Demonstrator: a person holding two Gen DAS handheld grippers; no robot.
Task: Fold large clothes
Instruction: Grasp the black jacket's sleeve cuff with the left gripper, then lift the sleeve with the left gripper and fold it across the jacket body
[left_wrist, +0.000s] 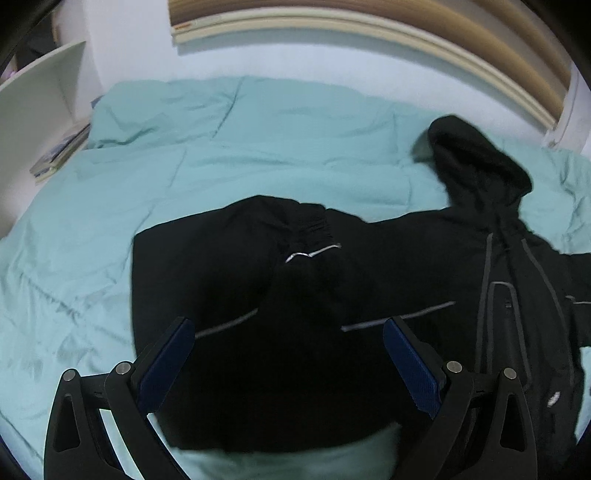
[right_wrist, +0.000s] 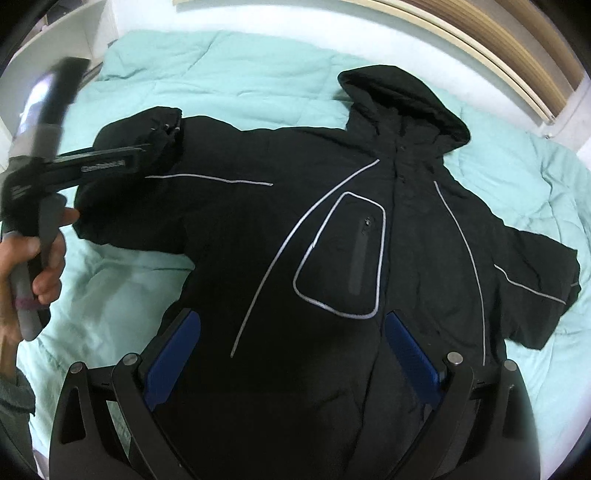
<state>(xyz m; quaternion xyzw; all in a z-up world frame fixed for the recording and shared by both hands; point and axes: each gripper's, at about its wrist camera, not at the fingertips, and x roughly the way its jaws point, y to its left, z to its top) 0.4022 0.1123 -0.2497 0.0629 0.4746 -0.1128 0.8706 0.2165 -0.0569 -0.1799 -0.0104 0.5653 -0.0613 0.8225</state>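
A large black hooded jacket (right_wrist: 332, 236) with grey reflective piping lies front-up on a teal duvet (right_wrist: 236, 70). Its hood (right_wrist: 402, 99) points to the far side. Its left sleeve is folded back on itself, with the cuff (left_wrist: 314, 225) lying on top. My left gripper (left_wrist: 288, 332) is open and empty, hovering over that folded sleeve. In the right wrist view the left gripper (right_wrist: 147, 155) reaches over the sleeve from the left, held by a hand (right_wrist: 40, 258). My right gripper (right_wrist: 291, 325) is open and empty above the jacket's lower front, below the chest pocket (right_wrist: 343, 254).
The teal duvet (left_wrist: 110, 206) covers a bed with a wooden headboard (left_wrist: 424, 40) at the far side. A white shelf unit (left_wrist: 40, 99) with books (left_wrist: 59, 151) stands at the far left. The jacket's right sleeve (right_wrist: 535, 280) lies spread out to the right.
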